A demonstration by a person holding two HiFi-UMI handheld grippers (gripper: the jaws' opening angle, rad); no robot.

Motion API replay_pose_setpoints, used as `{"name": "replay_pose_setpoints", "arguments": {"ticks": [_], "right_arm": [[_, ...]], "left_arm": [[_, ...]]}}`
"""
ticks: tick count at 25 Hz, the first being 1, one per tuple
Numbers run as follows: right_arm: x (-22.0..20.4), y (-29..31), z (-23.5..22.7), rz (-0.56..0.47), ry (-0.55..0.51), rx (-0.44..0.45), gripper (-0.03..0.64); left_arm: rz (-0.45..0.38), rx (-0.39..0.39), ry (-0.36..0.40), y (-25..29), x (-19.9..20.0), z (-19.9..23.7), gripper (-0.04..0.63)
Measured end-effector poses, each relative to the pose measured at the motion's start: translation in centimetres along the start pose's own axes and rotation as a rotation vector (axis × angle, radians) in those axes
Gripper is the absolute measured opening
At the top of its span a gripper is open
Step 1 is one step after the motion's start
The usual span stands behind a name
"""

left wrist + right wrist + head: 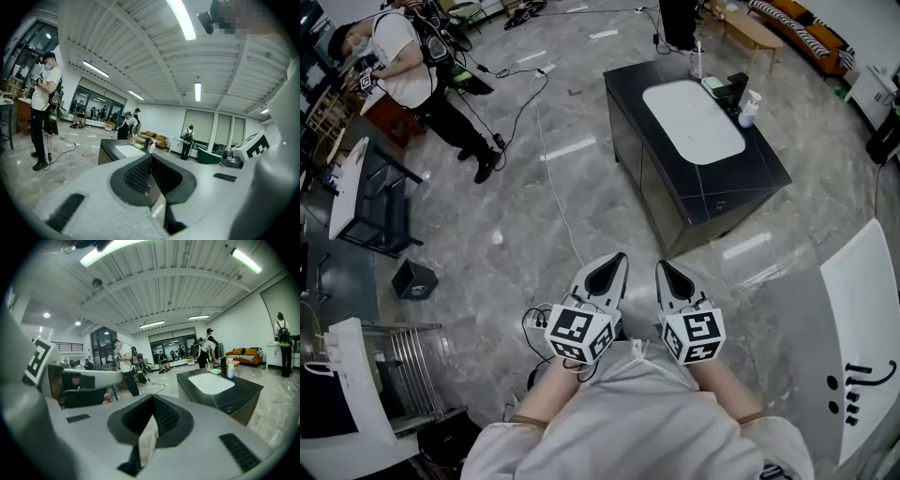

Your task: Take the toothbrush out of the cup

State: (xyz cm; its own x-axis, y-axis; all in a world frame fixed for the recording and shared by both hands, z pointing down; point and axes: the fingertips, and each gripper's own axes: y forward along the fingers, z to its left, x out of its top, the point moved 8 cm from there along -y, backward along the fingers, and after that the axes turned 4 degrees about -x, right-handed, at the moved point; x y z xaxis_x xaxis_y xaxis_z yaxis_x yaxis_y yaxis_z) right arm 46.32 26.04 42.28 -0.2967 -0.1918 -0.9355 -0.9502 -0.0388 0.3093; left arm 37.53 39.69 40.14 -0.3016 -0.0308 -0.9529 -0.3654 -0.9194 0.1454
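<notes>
The toothbrush stands upright in a clear cup (697,64) at the far end of a dark counter (741,178) with a white sink (694,120). The cup (208,365) also shows small in the right gripper view, and the cup (133,140) is tiny in the left gripper view. Both grippers are held close to the person's body, well short of the counter. My left gripper (619,261) is shut with nothing in it. My right gripper (664,266) beside it is shut and empty too. Each points toward the counter.
On the counter beside the cup are a white bottle (749,108) and a dark dispenser (735,89). A person (403,66) stands at far left. Cables (546,159) run across the floor. A black box (414,278), a metal rack (412,366) and a white table (867,319) flank me.
</notes>
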Motion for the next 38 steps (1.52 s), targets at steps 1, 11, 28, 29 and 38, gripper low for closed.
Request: {"name": "replay_pose_setpoints", "arguments": {"ticks": [1, 11, 28, 29, 38], "right_arm": [[0.2, 1.3, 0.3, 0.01, -0.001, 0.001, 0.026], [5.1, 16.6, 3.3, 0.035, 0.007, -0.034, 0.026], [9.6, 32.8, 6.3, 0.073, -0.01, -0.006, 0.026], [9.8, 33.4, 5.8, 0.073, -0.008, -0.005, 0.026], [12.7, 40.9, -1.7, 0.058, -0.011, 0.008, 0.026]], "left_arm": [[-0.001, 0.001, -0.007, 0.4, 0.4, 1.3, 0.018], [0.019, -0.014, -0.025, 5.3, 5.8, 16.6, 0.018], [0.057, 0.058, -0.045, 9.1, 9.5, 32.3, 0.018], [0.061, 0.058, -0.044, 9.8, 9.5, 32.6, 0.018], [0.075, 0.036, -0.024, 20.0, 10.9, 35.3, 0.018]]}}
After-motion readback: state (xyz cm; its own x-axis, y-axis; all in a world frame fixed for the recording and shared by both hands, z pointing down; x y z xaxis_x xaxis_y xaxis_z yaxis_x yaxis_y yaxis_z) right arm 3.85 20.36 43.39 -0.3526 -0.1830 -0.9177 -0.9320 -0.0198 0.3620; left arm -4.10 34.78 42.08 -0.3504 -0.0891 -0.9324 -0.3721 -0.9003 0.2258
